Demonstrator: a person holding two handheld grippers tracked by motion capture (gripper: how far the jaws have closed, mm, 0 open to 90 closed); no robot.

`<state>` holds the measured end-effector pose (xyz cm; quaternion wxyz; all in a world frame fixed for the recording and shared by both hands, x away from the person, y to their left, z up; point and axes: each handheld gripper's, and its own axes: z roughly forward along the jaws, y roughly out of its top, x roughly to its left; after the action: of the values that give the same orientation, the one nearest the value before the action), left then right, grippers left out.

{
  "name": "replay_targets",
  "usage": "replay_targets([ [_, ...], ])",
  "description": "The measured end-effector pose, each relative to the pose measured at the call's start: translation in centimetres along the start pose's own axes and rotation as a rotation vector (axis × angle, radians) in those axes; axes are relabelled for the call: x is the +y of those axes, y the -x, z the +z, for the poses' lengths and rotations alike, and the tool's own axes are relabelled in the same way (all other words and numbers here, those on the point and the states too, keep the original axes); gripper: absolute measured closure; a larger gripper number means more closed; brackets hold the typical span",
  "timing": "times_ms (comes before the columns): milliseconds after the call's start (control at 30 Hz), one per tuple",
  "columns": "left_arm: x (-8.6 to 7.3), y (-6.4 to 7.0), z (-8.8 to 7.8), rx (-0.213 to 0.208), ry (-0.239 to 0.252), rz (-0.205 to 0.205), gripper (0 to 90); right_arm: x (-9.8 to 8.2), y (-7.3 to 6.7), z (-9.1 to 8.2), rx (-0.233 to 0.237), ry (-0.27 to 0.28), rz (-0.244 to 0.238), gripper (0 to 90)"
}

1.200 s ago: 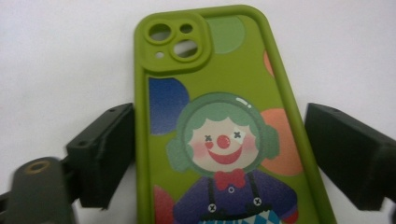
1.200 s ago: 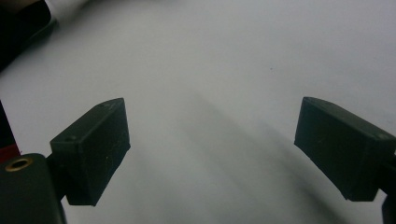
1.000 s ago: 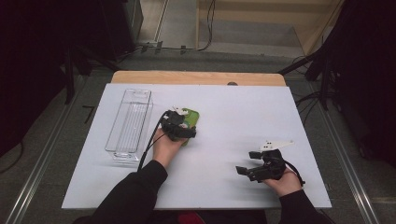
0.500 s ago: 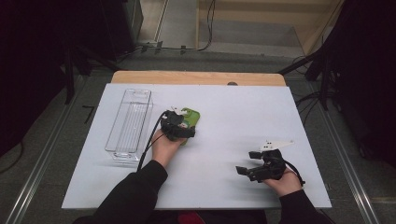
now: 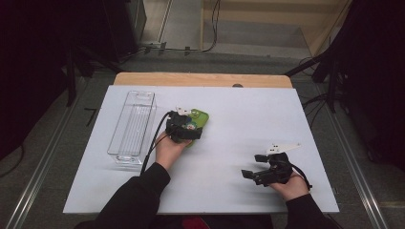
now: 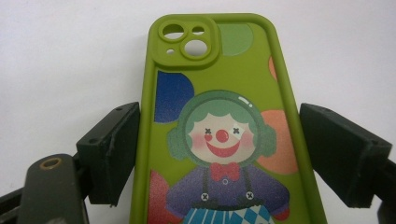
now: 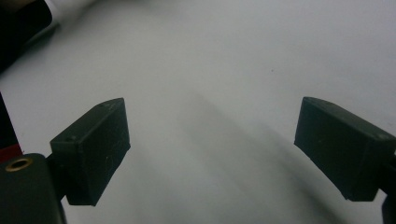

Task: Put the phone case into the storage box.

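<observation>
A green phone case (image 6: 219, 140) printed with a clown lies flat on the white table, camera cut-outs at its far end. In the high view the phone case (image 5: 200, 117) sits left of centre. My left gripper (image 5: 191, 125) reaches over it from the near side. In the left gripper view my left gripper (image 6: 219, 154) has just been closing, and its pads (image 6: 114, 149) now press on the case's two long edges. My right gripper (image 5: 253, 166) rests near the front right, open. In the right gripper view the right gripper (image 7: 210, 144) has bare table between its jaws.
A clear, long plastic bin (image 5: 118, 151) stands on the table's left side, lengthwise away from me. The white sheet (image 5: 248, 114) covers a wooden tabletop (image 5: 200, 78). Dark floor and cables surround the table.
</observation>
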<state>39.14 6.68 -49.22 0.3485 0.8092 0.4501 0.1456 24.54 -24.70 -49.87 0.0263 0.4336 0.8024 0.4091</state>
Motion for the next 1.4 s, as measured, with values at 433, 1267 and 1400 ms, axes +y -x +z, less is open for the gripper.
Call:
replay_targets([
  [433, 0.8, 0.4, -1.5, -0.095, 0.02, -0.026, 16.6, 0.0, 0.1, -0.2, -0.011, 0.021, 0.011, 8.7],
  [1267, 0.0, 1.8, -4.9, -0.224, 0.03, -0.036, 16.6, 0.5, -0.3, -0.8, -0.013, 0.076, 0.038, 8.7],
  [1400, -0.5, 2.2, -5.4, -0.231, 0.036, -0.039, 16.6, 1.0, -0.6, -1.0, -0.013, 0.07, 0.042, 8.7],
])
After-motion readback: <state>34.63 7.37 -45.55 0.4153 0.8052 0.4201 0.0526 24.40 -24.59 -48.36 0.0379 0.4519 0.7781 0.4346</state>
